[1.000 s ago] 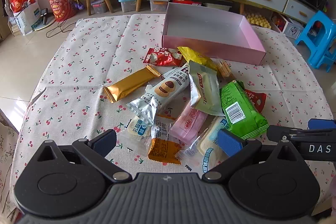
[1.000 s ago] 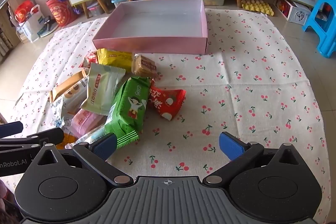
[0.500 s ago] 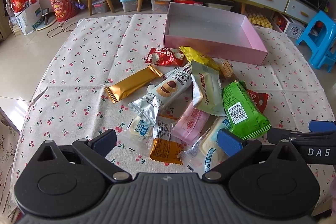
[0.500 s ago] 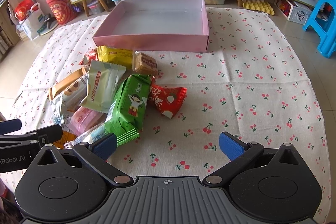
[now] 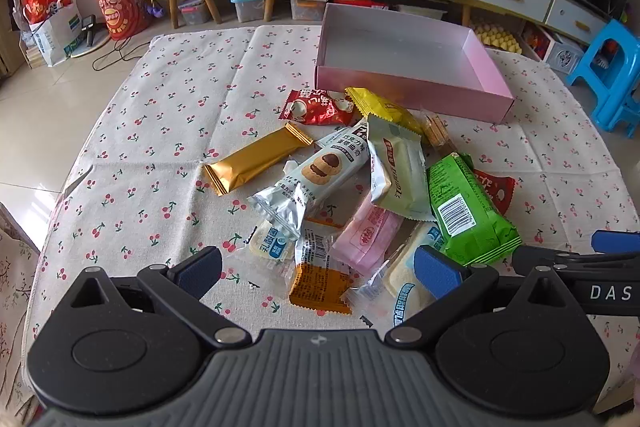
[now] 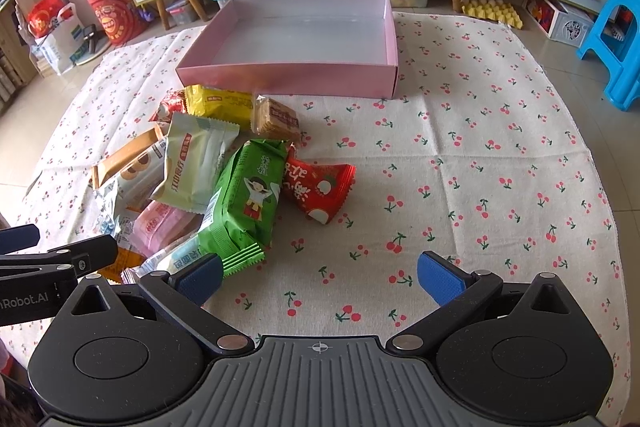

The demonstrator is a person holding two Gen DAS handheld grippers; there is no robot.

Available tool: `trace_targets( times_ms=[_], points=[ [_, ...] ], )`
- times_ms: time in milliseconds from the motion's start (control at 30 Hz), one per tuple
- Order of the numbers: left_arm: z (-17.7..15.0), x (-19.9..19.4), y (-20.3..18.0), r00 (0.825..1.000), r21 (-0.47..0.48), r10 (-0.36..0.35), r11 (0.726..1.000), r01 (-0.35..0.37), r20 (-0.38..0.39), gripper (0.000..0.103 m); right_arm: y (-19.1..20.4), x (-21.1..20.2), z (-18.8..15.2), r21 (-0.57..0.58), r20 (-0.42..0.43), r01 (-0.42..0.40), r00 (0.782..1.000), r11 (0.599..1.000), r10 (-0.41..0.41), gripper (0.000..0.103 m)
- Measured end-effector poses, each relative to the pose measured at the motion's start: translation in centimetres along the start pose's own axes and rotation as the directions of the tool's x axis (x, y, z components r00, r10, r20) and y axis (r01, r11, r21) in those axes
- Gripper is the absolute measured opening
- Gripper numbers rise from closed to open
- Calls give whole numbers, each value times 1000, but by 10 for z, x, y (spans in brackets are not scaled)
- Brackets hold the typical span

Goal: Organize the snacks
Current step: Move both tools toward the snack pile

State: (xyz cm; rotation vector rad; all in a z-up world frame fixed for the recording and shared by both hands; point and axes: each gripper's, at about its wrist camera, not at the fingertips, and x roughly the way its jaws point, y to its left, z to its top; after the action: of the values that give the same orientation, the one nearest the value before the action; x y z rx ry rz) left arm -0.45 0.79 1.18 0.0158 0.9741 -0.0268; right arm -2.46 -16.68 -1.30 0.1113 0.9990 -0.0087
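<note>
Both grippers hover low over the near edge of the desk (image 6: 460, 155), jaws spread wide, nothing between them. Left gripper (image 5: 318, 269) sits over the near end of the snack pile; right gripper (image 6: 318, 273) is over bare cherry-print cloth just right of it.

Pink box (image 6: 296, 75) sits at the far side of the desk, with nothing inside. Snacks lie heaped between box and grippers: green pack (image 6: 244, 203) nearest the right gripper, overlapping a red pouch (image 6: 320, 187); pale green pack (image 5: 398, 171), pink pack (image 5: 366, 237), cookie pack (image 5: 312, 173), orange sachet (image 5: 318, 285) overlap in the middle. Gold bar (image 5: 256, 159) lies apart on the left. Yellow pack (image 6: 218, 103) and cracker pack (image 6: 276, 119) lie just in front of the box wall.

Cabinets, bins and a blue stool (image 6: 616, 39) ring the desk.
</note>
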Motion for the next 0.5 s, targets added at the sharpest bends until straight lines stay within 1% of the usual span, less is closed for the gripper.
trace_targets(
  times_ms=[200, 367, 400, 500],
  points=[
    [0, 1, -1, 1000, 4, 1, 1000, -1, -1, 103, 0, 1, -1, -5, 0, 12, 1000, 1000, -12, 103],
    [1, 2, 1, 1000, 6, 2, 1000, -2, -4, 103, 1, 3, 2, -22, -18, 41, 999, 999, -41, 103],
    [1, 2, 1, 1000, 5, 3, 1000, -3, -4, 103, 0, 3, 2, -15, -9, 30, 1000, 999, -30, 103],
    [2, 3, 3, 1000, 4, 4, 1000, -4, -8, 103, 1, 4, 3, -20, -8, 37, 999, 999, -37, 103]
  ],
)
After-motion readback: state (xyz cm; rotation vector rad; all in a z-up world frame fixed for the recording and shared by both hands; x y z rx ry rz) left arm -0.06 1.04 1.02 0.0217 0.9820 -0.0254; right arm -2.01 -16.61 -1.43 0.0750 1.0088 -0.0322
